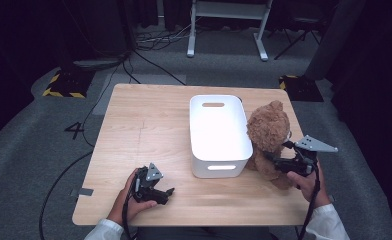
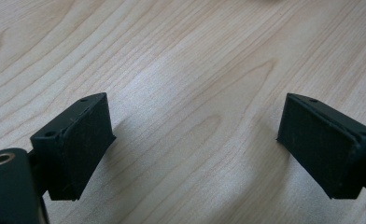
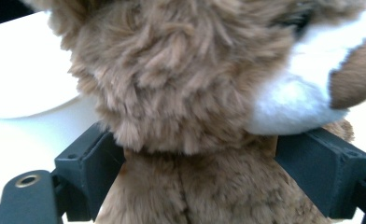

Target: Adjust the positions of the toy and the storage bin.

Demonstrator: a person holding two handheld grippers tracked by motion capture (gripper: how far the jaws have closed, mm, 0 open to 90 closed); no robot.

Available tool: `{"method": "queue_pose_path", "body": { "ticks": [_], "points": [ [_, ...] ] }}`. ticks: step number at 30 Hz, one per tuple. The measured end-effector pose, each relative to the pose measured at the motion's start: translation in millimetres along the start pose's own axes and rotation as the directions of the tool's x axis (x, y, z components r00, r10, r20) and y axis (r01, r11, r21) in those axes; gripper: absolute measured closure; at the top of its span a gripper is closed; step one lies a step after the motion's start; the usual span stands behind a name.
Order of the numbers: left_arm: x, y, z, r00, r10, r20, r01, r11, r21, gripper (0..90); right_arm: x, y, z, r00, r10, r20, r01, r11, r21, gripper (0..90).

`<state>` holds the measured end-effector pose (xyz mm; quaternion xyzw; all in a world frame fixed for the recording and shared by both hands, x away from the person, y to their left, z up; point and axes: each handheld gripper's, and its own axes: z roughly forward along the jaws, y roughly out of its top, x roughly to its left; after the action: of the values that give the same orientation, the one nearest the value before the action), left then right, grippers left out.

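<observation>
Black pads of the right tool [image 3: 214,172] stand on either side of the brown teddy bear [image 3: 186,93] just below its head, spread wide with the plush body between them; whether they already press the fur cannot be told, so the tool reads as open around the neck, a narrow place suited to lifting. Sitting near the desk's [image 1: 149,125] right edge, the bear touches the right wall of the white bin [image 1: 218,135], probably its destination. Near the front edge, the left tool [image 1: 159,192] rests open and empty, leaving the work to the right.
</observation>
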<state>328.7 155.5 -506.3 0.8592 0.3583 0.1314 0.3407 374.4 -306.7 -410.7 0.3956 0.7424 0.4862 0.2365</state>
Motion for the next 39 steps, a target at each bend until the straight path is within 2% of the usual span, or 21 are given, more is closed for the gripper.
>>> {"method": "queue_pose_path", "body": {
  "ticks": [3,6,8,12,15,18,21,30,35,39],
  "points": [
    [0.0,0.0,0.0,1.0000,0.000,0.000,0.000,1.0000,0.000,10.3,5.8,0.0,10.4,0.9965,0.002,0.083,-0.003,0.9999,0.014,14.4],
    [0.0,0.0,0.0,1.0000,0.000,0.000,0.000,1.0000,0.000,10.3,9.6,-2.0,20.6,0.9908,-0.012,0.134,0.007,0.9993,0.037,5.7],
    [0.0,0.0,0.0,1.0000,0.000,0.000,0.000,1.0000,0.000,10.3,5.7,-2.4,25.7,0.9907,0.003,0.136,-0.010,0.9986,0.052,0.4],
    [0.0,0.0,0.0,1.0000,0.000,0.000,0.000,1.0000,0.000,10.3,-5.3,0.2,32.5,0.9905,0.063,0.122,-0.071,0.9955,0.063,0.0],
    [0.0,0.0,0.0,1.0000,0.000,0.000,0.000,1.0000,0.000,10.3,-9.1,2.4,36.2,0.9917,0.064,0.112,-0.072,0.9951,0.067,0.1],
    [0.0,0.0,0.0,1.0000,0.000,0.000,0.000,1.0000,0.000,10.3,-12.4,1.1,40.6,0.9943,0.078,0.073,-0.084,0.9934,0.078,0.4],
    [0.0,-0.1,0.0,1.0000,0.001,0.000,-0.001,1.0000,0.000,10.3,-12.7,-2.9,46.4,0.9967,0.065,0.048,-0.070,0.9915,0.110,8.7],
    [0.0,-0.1,0.0,1.0000,0.000,0.000,0.000,1.0000,-0.001,10.3,-19.3,-8.6,43.7,0.9981,0.052,0.032,-0.054,0.9947,0.087,39.5],
    [0.0,-0.1,0.0,1.0000,0.000,0.000,0.000,1.0000,0.000,10.3,-19.4,-10.8,40.0,0.9993,0.013,0.036,-0.016,0.9974,0.071,52.4],
    [0.0,-0.1,0.0,1.0000,0.000,0.000,0.000,1.0000,0.000,10.3,-22.0,-12.9,35.3,0.9997,0.009,0.021,-0.010,0.9986,0.052,57.9]
  ]
}}
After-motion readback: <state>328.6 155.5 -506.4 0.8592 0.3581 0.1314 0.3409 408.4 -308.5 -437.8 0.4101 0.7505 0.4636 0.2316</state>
